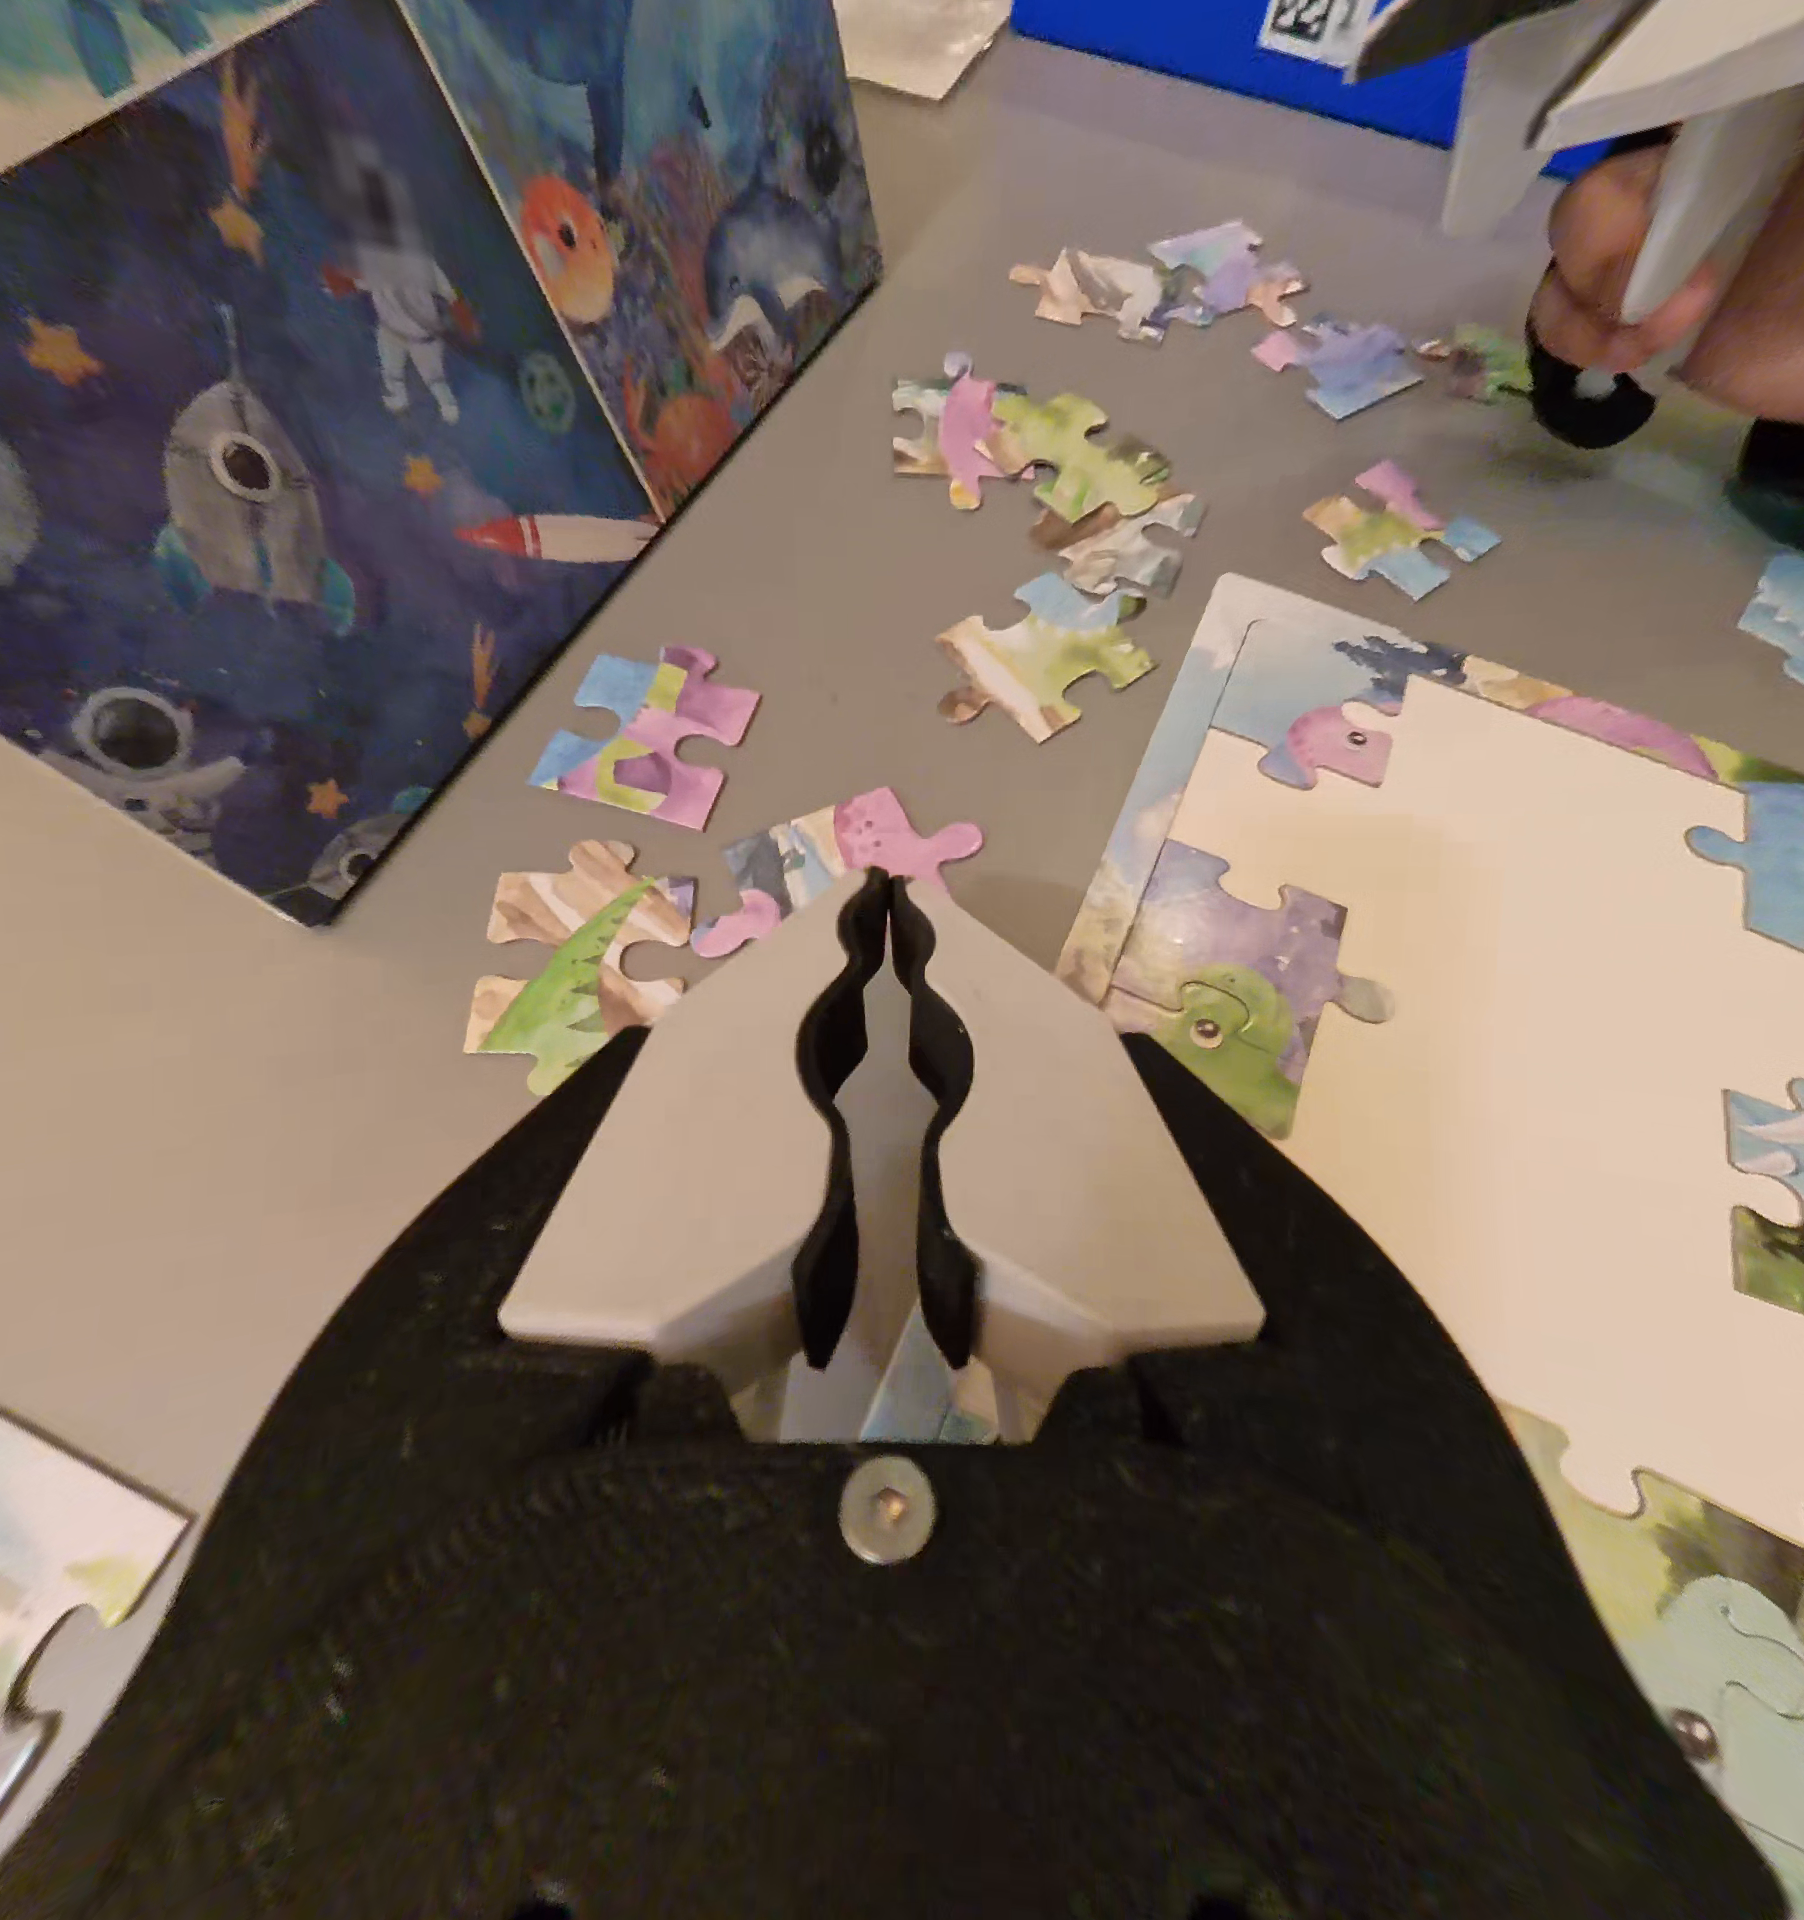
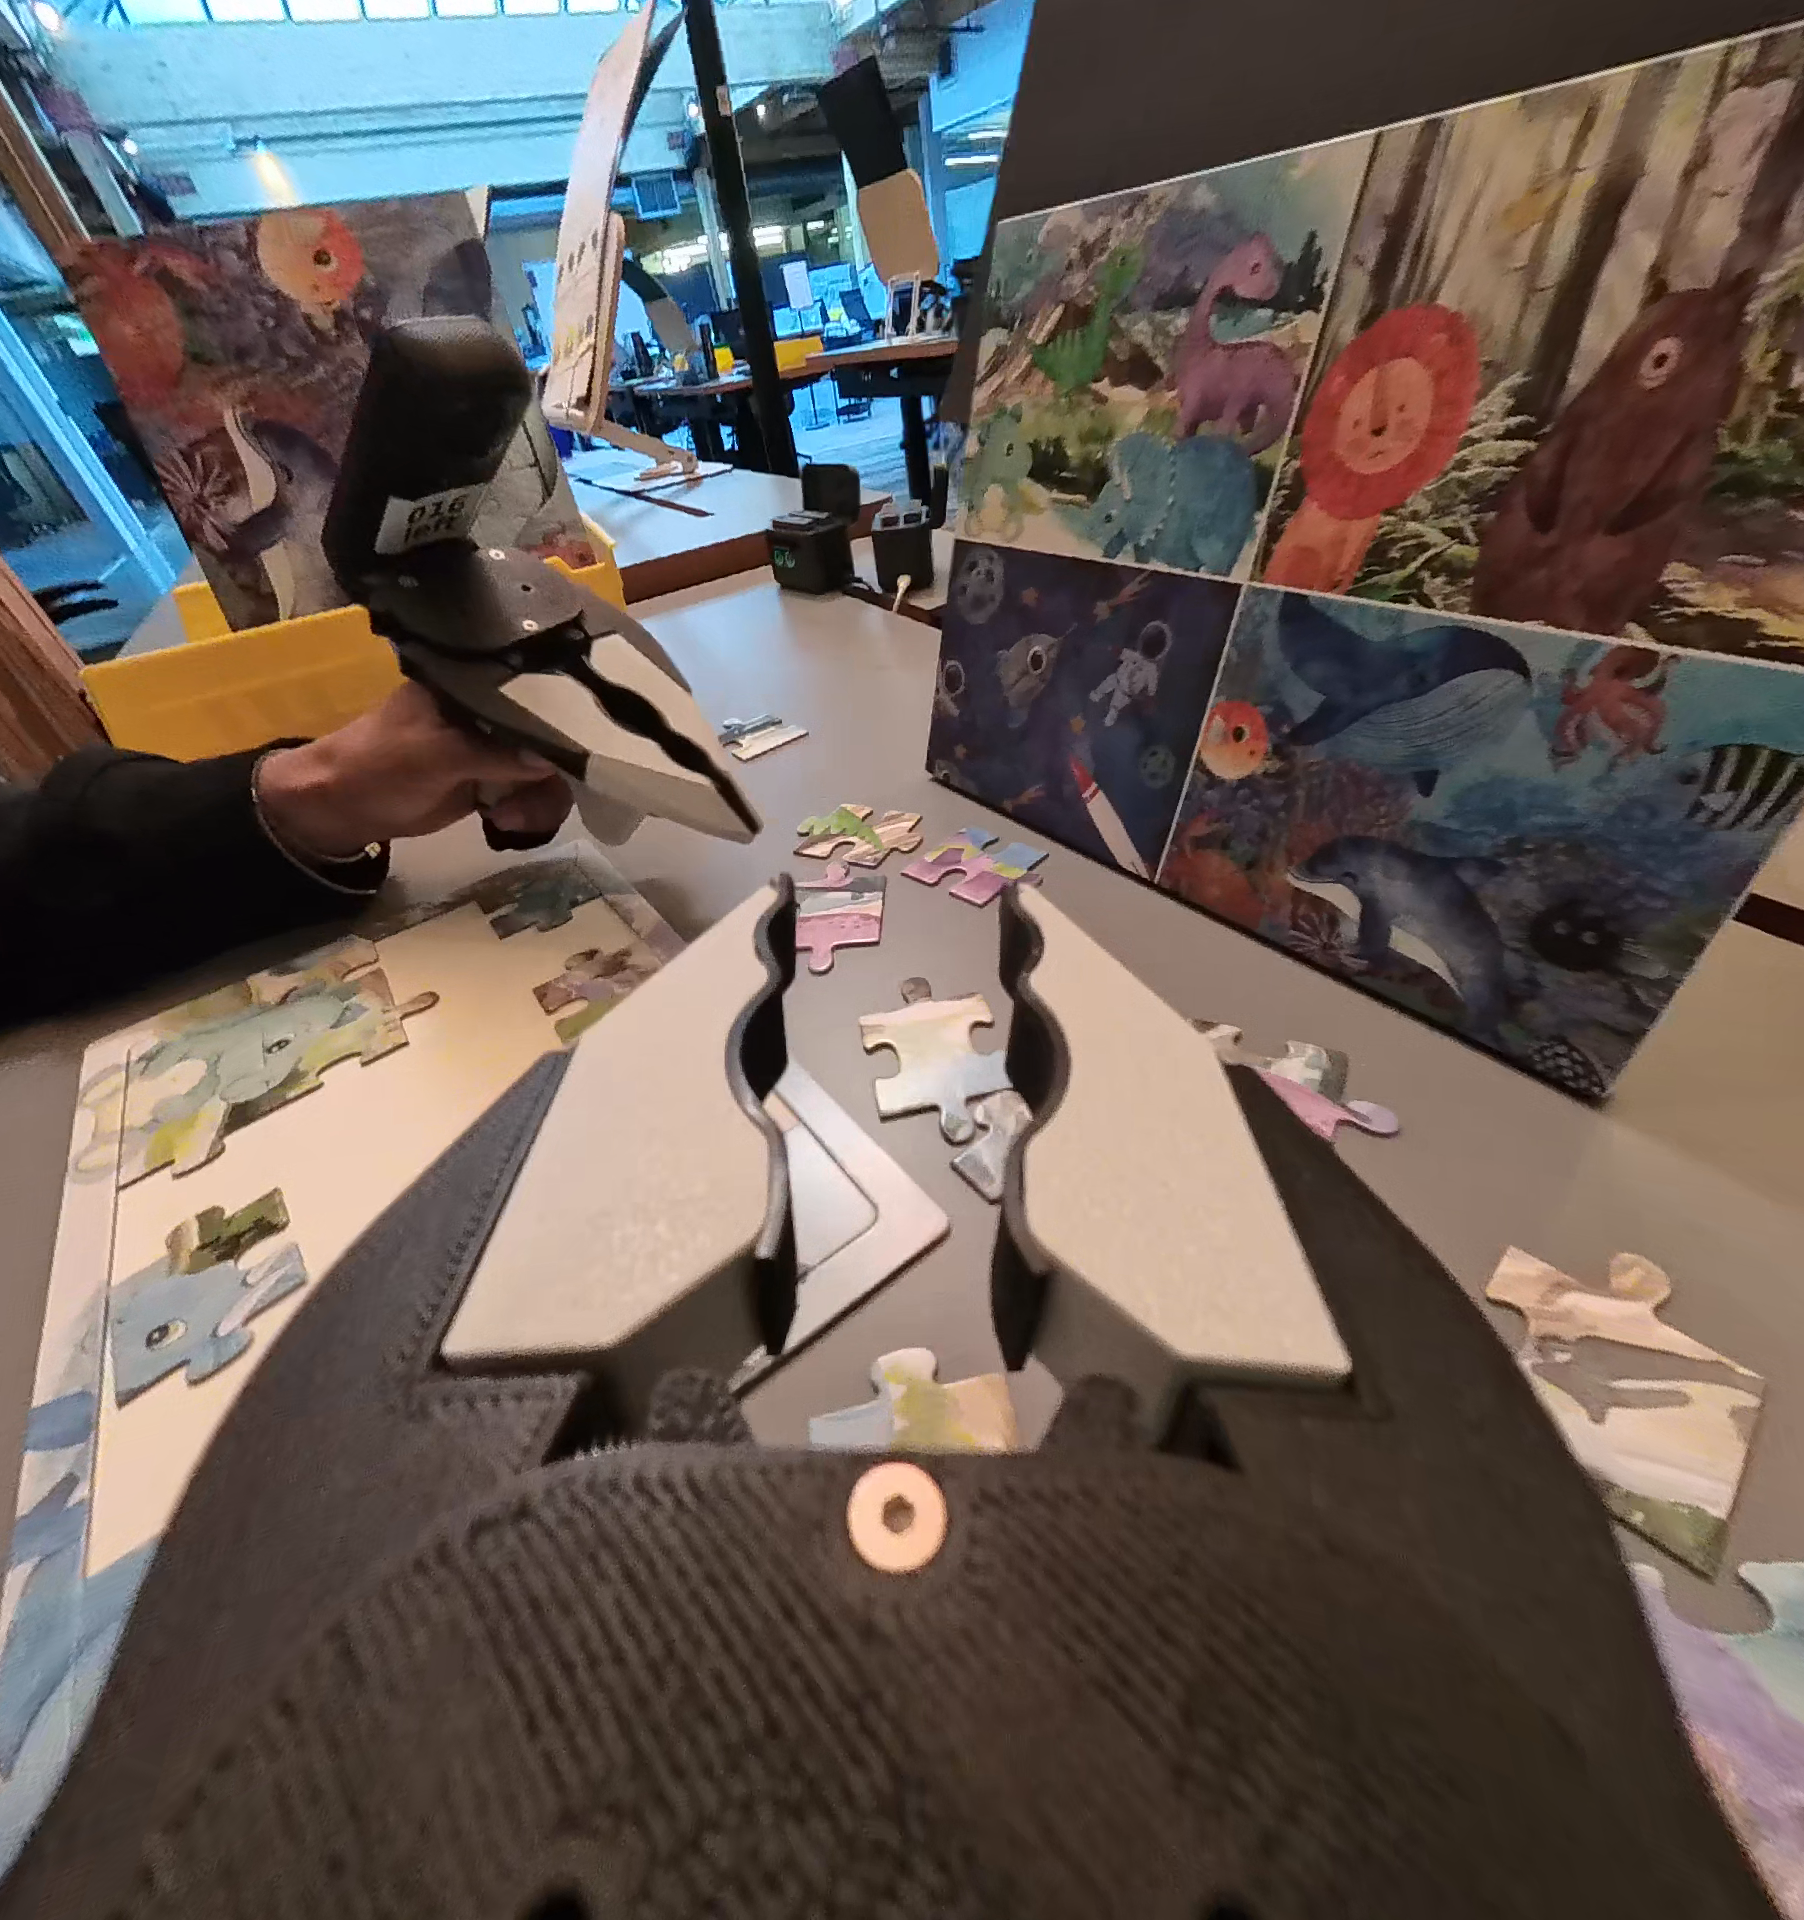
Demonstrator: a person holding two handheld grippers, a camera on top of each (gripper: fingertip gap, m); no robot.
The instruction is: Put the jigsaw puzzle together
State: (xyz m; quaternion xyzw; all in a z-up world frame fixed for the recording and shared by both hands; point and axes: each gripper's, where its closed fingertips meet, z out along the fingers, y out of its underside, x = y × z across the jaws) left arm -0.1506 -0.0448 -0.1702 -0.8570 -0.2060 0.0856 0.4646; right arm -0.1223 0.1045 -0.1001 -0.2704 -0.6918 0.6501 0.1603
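The puzzle board [image 1: 1449, 987] lies on the grey table with several pieces set along its edges and a bare cream middle; it also shows in the right wrist view [image 2: 456, 955]. My left gripper [image 1: 882, 885] is shut, its tips just before a pink piece [image 1: 877, 831]. The right wrist view shows this gripper [image 2: 744, 829] in the air above the table, with nothing showing between its tips, and the pink piece [image 2: 841, 914] lying flat. My right gripper [image 2: 893, 902] is open and holds nothing. A pale loose piece [image 2: 929, 1060] lies on the table below its fingers.
A tall picture box [image 1: 254, 468] stands at the left, and shows at the right in the right wrist view [image 2: 1397, 675]. Several loose pieces [image 1: 1043, 468] are scattered between box and board. A hand [image 1: 1708, 260] with the other gripper is at the top right. Yellow bin [image 2: 233, 675]. Left tips to right tips: about 20 centimetres.
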